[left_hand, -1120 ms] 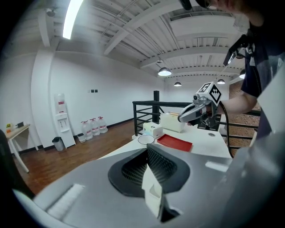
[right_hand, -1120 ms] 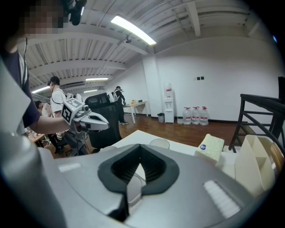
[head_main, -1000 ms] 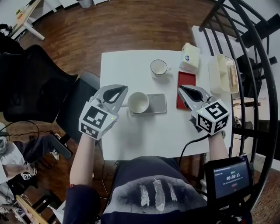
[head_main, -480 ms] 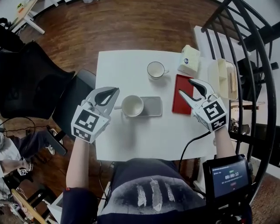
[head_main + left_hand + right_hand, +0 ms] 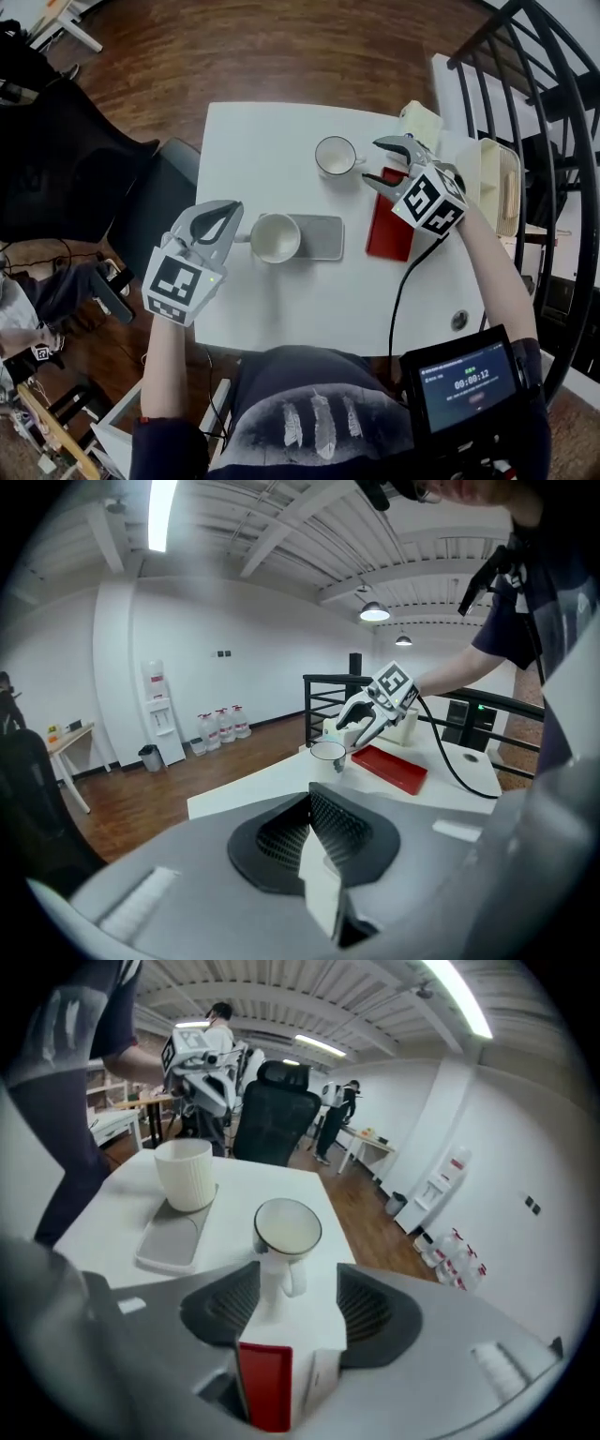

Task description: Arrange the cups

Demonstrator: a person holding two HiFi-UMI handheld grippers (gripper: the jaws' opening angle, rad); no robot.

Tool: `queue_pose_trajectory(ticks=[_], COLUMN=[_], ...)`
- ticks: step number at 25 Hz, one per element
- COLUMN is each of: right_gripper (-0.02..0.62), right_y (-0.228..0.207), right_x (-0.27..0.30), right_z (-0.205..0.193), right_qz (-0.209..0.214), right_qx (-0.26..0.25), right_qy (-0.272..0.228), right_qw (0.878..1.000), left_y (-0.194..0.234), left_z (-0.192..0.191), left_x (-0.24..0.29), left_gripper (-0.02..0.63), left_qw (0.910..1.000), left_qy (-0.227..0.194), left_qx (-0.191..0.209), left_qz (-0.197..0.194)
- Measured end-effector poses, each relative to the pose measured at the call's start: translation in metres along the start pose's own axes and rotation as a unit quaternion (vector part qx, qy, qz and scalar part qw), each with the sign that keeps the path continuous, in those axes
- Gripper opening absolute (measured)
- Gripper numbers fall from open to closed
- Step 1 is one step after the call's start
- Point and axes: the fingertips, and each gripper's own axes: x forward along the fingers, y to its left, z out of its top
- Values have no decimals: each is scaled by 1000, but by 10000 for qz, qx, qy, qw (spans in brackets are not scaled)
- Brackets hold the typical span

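A white handled cup (image 5: 335, 155) (image 5: 288, 1226) (image 5: 328, 753) stands at the back of the white table (image 5: 272, 141). My right gripper (image 5: 386, 161) (image 5: 295, 1299) (image 5: 361, 719) sits just to its right, jaws opening, the cup's handle between them without pad contact. A ribbed cream cup (image 5: 275, 237) (image 5: 186, 1174) rests on the left end of a grey coaster (image 5: 319, 236) (image 5: 173, 1234). My left gripper (image 5: 217, 223) (image 5: 314, 810) is shut and empty, just left of the ribbed cup.
A red tray (image 5: 389, 230) (image 5: 265, 1382) (image 5: 389, 768) lies under my right gripper. A cream box (image 5: 422, 120) and a white rack (image 5: 492, 169) stand at the table's right end. A black chair (image 5: 75, 159) is on the left, a stair railing (image 5: 553, 112) on the right.
My right gripper has swung from the table's front right up over the red tray to the handled cup, rolled, and opened its jaws. The left gripper sank slightly, still shut.
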Motion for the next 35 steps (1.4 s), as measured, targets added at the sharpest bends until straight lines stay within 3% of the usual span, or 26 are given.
queue_pose_trajectory(ticks=[3,9,12,14,23,27,32,35], right_gripper=[247,208,82,83,72,71,71,71], right_y=[0,-2,-5,-6,-2,1,-5,-6], right_x=[32,63,67,67,59,46,17,-8], right_z=[-7,-20,-19,-18,-7,-2,15,31], right_qz=[200,538,527,557,595,363,13,-247], right_qx=[-475,-704,-853,-861,-419,-35,846,997], right_qy=[317,617,694,718,721,434,-92,-361], right_qw=[9982,9942,9925,9921,9947,9984,9964,9941], left_y=[8,13,14,14,16,20,26,23], left_z=[-6,-22,-25,-24,-23,-17,-9,-8], left_x=[-1,2,4,5,4,2,2,0], left_gripper=[15,15,15,15,15,15,15,15], left_qw=[9999,9997,9996,9997,9998,9998,9996,9994], left_qy=[82,200,227,247,210,151,70,50], left_qx=[-13,-100,-108,-48,64,150,258,327], left_qz=[97,118,121,78,30,3,-49,-104])
